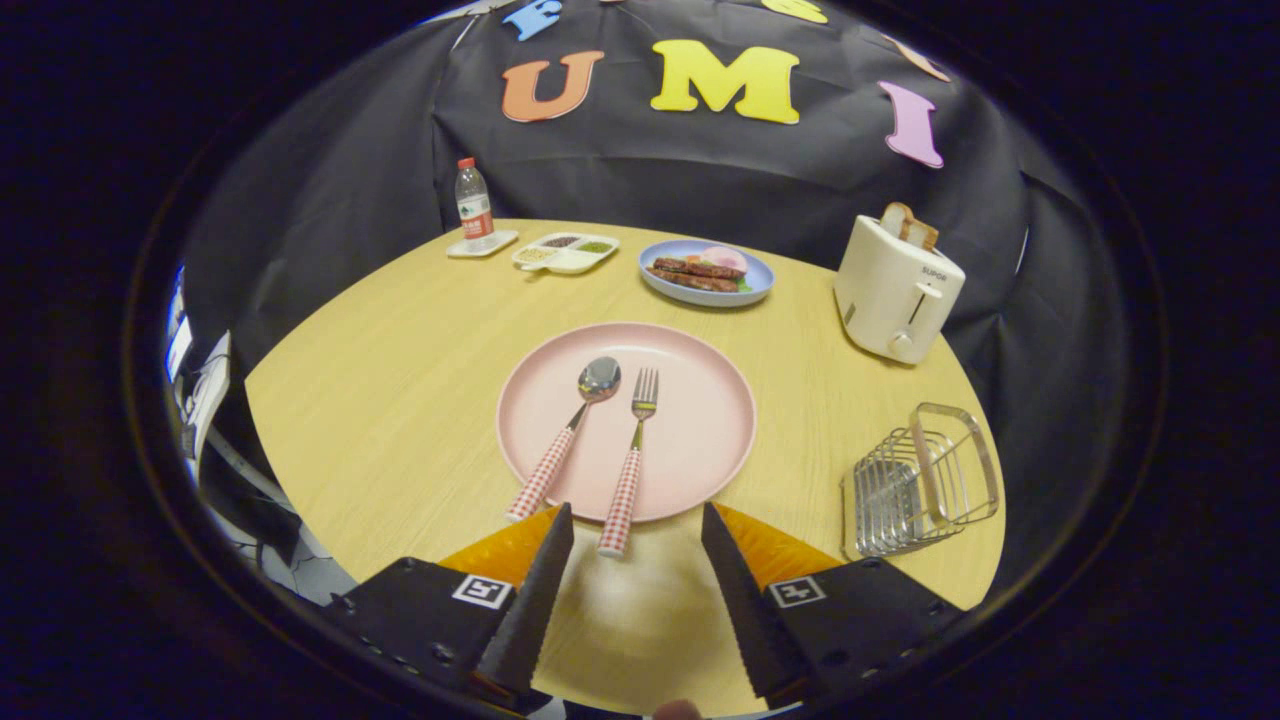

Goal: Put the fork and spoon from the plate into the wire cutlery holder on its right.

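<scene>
Steel fork [632,462] w/ red-checked handle: light, stiff, prob. slippery; grip handle end, jaws spread just short of it.

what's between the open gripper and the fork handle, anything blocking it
Nothing visible. The gripper is open, and the red-checked handle of the metal fork ends between its fingers, overhanging the round pink plate, with only bare wooden table around it.

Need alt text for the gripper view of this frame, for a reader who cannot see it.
The open gripper hovers at the near edge of a pink plate holding a spoon and a fork, the fork's handle end reaching between the fingers. A wire cutlery holder stands to the plate's right; a toaster sits beyond.
</scene>
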`<state>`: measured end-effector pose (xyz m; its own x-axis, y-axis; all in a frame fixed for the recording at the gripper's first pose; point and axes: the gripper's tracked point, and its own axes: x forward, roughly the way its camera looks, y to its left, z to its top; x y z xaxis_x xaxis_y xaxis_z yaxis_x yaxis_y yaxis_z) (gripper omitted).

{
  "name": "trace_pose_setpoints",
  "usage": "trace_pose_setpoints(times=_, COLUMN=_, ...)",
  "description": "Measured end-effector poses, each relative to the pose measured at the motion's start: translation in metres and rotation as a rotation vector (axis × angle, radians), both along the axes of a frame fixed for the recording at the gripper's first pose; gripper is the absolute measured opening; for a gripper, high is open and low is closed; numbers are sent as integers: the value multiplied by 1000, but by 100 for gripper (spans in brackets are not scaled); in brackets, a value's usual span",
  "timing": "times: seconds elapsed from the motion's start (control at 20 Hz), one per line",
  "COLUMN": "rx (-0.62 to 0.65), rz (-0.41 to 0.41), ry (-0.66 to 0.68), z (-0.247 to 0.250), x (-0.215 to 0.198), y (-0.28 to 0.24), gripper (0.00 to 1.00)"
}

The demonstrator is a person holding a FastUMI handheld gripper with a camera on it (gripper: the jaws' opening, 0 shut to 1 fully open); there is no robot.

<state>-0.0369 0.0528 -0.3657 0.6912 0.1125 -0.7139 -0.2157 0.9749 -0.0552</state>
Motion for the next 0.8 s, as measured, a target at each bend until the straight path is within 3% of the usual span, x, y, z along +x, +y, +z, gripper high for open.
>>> trace_pose_setpoints(times=0.25, rx=-2, rz=0, ry=47, z=-14, x=0, y=2, gripper=56)
trace_pose_setpoints(times=0.45, rx=-28, rz=-19, ry=41, z=-13, x=4, y=-2, gripper=22)
trace_pose_setpoints(times=0.6, rx=-8, rz=-37, ry=71, z=-14, x=1, y=-5, gripper=8)
trace_pose_setpoints(times=0.65, rx=-1, rz=-48, ry=76, z=-8, x=-3, y=-11, gripper=8)
trace_pose_setpoints(times=0.7, rx=3, rz=-60, ry=75, z=-8, x=0, y=-14, gripper=1)
trace_pose_setpoints(times=0.8, rx=28, rz=-71, ry=77, z=11, x=1, y=-18, gripper=1)
